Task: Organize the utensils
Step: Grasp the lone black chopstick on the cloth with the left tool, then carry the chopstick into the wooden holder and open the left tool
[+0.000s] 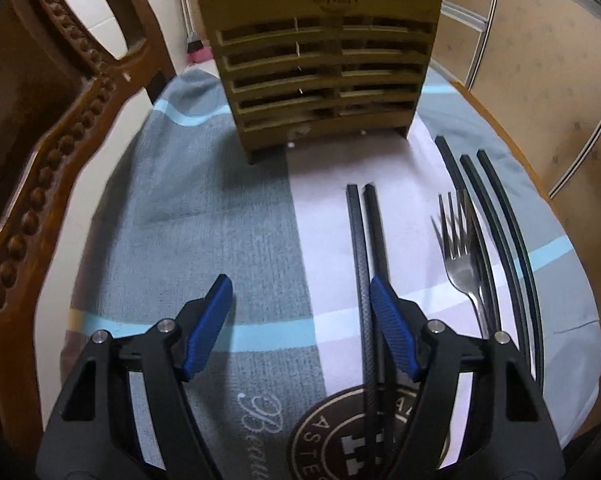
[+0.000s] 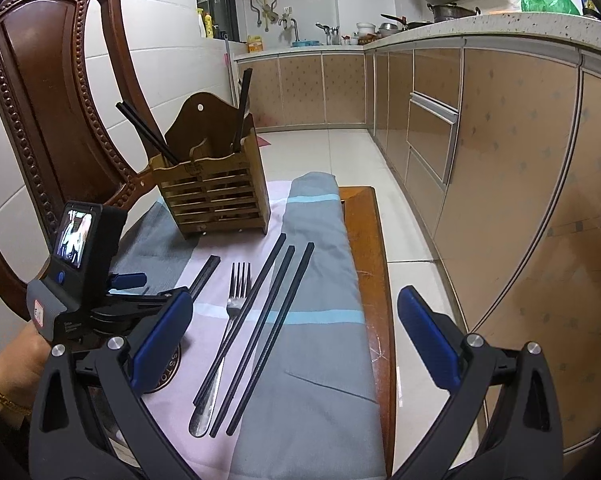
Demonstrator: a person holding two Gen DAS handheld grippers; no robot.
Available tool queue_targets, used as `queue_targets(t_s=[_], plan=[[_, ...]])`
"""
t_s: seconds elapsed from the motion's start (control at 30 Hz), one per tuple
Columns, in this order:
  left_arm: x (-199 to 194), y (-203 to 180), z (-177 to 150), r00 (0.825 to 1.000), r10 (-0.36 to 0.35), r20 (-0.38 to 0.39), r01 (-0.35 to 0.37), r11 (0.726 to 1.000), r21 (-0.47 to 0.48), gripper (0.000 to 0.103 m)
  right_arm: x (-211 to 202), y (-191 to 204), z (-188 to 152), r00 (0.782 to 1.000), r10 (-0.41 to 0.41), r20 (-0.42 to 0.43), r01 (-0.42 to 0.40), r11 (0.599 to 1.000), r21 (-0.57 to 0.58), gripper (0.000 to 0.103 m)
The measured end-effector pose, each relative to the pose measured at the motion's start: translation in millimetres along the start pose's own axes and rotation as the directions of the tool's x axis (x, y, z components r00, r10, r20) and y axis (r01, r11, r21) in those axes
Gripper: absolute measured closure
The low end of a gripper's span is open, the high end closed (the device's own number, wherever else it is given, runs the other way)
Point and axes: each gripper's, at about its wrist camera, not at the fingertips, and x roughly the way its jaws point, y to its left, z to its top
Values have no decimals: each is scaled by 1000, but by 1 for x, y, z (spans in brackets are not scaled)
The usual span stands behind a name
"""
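Observation:
A slatted wooden utensil holder (image 1: 320,68) stands at the far end of the cloth; it also shows in the right wrist view (image 2: 216,196) with dark chopsticks (image 2: 148,132) standing in it. A pair of black chopsticks (image 1: 362,248) lies just beside the right finger of my open, empty left gripper (image 1: 300,320). A steel fork (image 1: 460,256) and three more black chopsticks (image 1: 500,240) lie to the right. My right gripper (image 2: 296,344) is open and empty, above the fork (image 2: 230,320) and chopsticks (image 2: 268,328). The left gripper (image 2: 128,280) shows at the left.
A carved wooden chair (image 2: 48,100) stands at the left behind the table. The striped cloth (image 1: 204,208) covers the wooden table (image 2: 370,264), whose right edge drops to a tiled floor (image 2: 340,148). Kitchen cabinets (image 2: 500,160) line the right side.

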Motion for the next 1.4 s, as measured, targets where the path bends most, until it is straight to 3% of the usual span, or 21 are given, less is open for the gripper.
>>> queue_targets(t_s=[0.23, 0.37, 0.7, 0.8, 0.87, 0.9, 0.93, 0.97, 1.07, 1.23, 1.4], plan=[[10, 8, 5, 1000, 0, -23, -1, 999, -41, 31, 3, 5, -1, 1000, 1, -8, -1, 1000, -15, 3], [7, 13, 5, 996, 87, -14, -87, 996, -24, 34, 5, 4, -1, 1000, -3, -17, 3, 1000, -15, 3], [25, 26, 23, 1000, 20, -21, -22, 993, -115, 35, 10, 11, -2, 1000, -3, -21, 2, 999, -47, 3], [31, 29, 34, 1000, 17, -17, -19, 993, -118, 46, 12, 13, -3, 1000, 7, -22, -9, 998, -62, 3], [33, 32, 40, 1000, 15, -15, -17, 992, -121, 67, 14, 13, -4, 1000, 4, -24, -6, 997, -75, 4], [34, 33, 42, 1000, 14, -14, -16, 992, -124, 72, 16, 13, -4, 1000, -1, -29, -1, 997, -82, 4], [34, 34, 44, 1000, 11, -14, -12, 991, -130, 89, 18, 13, -4, 999, -3, -32, 0, 997, -82, 4], [36, 36, 47, 1000, 0, -16, -2, 991, -134, 95, 20, 13, -3, 999, -4, -37, 1, 997, -81, 4], [36, 39, 51, 1000, -20, -11, 18, 989, -150, 97, 25, 13, -2, 999, -10, -45, 7, 997, -81, 4], [-8, 47, 60, 996, -17, 88, 30, 988, -152, 97, 28, 11, 2, 999, -8, -42, 5, 998, -69, 4], [-104, 45, 57, 966, -30, 257, 67, 988, -136, 97, 26, 2, 6, 999, 0, -34, -1, 999, -34, 4]])
